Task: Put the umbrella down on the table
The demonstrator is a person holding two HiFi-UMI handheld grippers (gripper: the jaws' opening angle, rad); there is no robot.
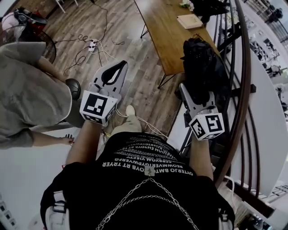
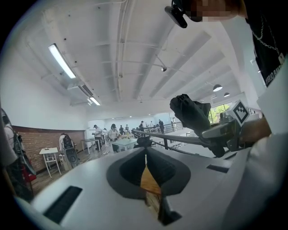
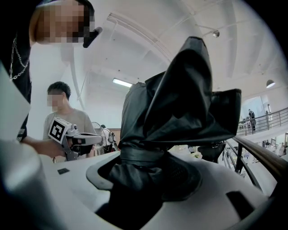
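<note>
The umbrella (image 1: pixel 202 63) is black, folded and strapped, and it stands up out of my right gripper (image 1: pixel 193 96), which is shut on its lower end. In the right gripper view the umbrella (image 3: pixel 180 108) fills the middle and hides the jaw tips of the right gripper (image 3: pixel 148 157). Its top hangs over the near end of the long wooden table (image 1: pixel 166 36). My left gripper (image 1: pixel 118 68) is held out to the left of it, shut, with nothing in it. In the left gripper view the left gripper (image 2: pixel 145 152) has its jaws meeting at the tip, and the umbrella (image 2: pixel 191 114) shows at the right.
A tan book (image 1: pixel 190 21) and some white flowers (image 1: pixel 185 4) lie at the table's far end. A dark curved railing (image 1: pixel 240 90) runs close on the right. A person in a grey shirt (image 1: pixel 27 90) stands at the left. A power strip with cables (image 1: pixel 93 45) lies on the wooden floor.
</note>
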